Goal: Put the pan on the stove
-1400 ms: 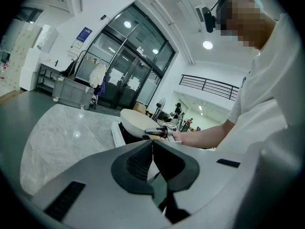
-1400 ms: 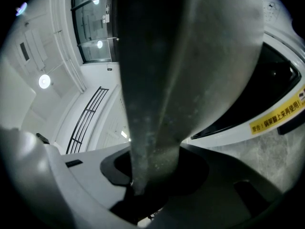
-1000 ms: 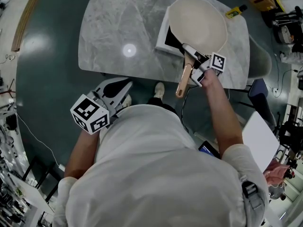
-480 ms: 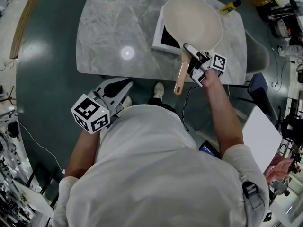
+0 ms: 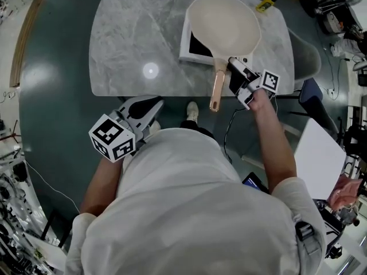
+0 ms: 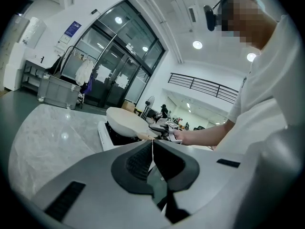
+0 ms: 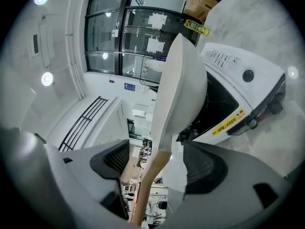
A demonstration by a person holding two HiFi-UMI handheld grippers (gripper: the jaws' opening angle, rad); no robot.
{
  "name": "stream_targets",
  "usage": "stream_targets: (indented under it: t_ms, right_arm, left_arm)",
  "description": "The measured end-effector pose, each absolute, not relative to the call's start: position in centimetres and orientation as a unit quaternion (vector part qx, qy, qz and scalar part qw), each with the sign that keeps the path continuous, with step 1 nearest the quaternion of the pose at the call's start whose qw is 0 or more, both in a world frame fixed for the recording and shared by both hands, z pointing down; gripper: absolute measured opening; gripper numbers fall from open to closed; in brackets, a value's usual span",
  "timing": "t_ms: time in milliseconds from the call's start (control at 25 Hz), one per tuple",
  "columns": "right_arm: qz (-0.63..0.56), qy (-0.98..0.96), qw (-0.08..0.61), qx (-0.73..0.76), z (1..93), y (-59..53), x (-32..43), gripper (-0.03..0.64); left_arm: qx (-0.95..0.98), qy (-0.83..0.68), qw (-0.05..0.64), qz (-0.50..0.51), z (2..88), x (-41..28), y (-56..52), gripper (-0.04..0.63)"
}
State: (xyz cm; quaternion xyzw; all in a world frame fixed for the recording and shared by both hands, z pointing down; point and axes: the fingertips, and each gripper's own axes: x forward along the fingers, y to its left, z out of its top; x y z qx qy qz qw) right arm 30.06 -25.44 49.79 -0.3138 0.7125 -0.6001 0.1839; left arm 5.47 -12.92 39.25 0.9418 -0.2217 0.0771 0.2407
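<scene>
Pan (image 5: pixel 225 23): seated on the stove (image 5: pixel 187 46) at the right end of the marble desk (image 5: pixel 132 39). Its long axis runs away from the person: bowl far, wooden handle (image 5: pixel 217 87) pointing back over the near desk edge.

The right tool (image 5: pixel 236 73) is alongside the handle on its right and parallel to it. Its jaws have just been opening and stand wide, the handle in the gap, neither pad pressing.

The left tool (image 5: pixel 143 109) is well apart, off the desk by the person's body, jaws closed on nothing.

Judgement: placement looks complete; the right tool needs only to back out along the handle.
</scene>
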Motion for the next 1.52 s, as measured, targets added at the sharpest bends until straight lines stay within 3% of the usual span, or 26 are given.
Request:
stream_targets:
  t_ms: [200, 400, 680, 880, 1080, 1520]
  right_arm:
    - [-0.575, 0.718, 0.193, -0.343, 47.9, -22.1, 32.2, 0.330]
    - [-0.528, 0.731, 0.181, -0.394, 45.8, -17.8, 33.6, 0.268]
    - [-0.489, 0.736, 0.209, -0.420, 43.1, -11.6, 30.5, 0.009]
    - [-0.492, 0.745, 0.186, -0.411, 43.1, -7.5, 26.7, 0.006]
    - [-0.462, 0.775, 0.114, -0.415, 43.1, -4.1, 24.6, 0.006]
    - [-0.438, 0.805, 0.056, -0.396, 43.5, 1.9, 26.3, 0.005]
  left_arm:
    - [0.947, -0.209, 0.234, 0.075, 38.8, 4.7, -12.8, 0.020]
    - [0.949, -0.199, 0.234, 0.072, 38.7, 3.3, -12.4, 0.020]
    - [0.953, -0.167, 0.238, 0.081, 39.0, 2.1, -10.8, 0.020]
    - [0.956, -0.134, 0.241, 0.100, 40.3, 2.7, -9.4, 0.020]
    - [0.954, -0.144, 0.242, 0.104, 40.6, 4.0, -8.5, 0.020]
    - [0.952, -0.154, 0.239, 0.109, 39.4, 11.2, -3.0, 0.020]
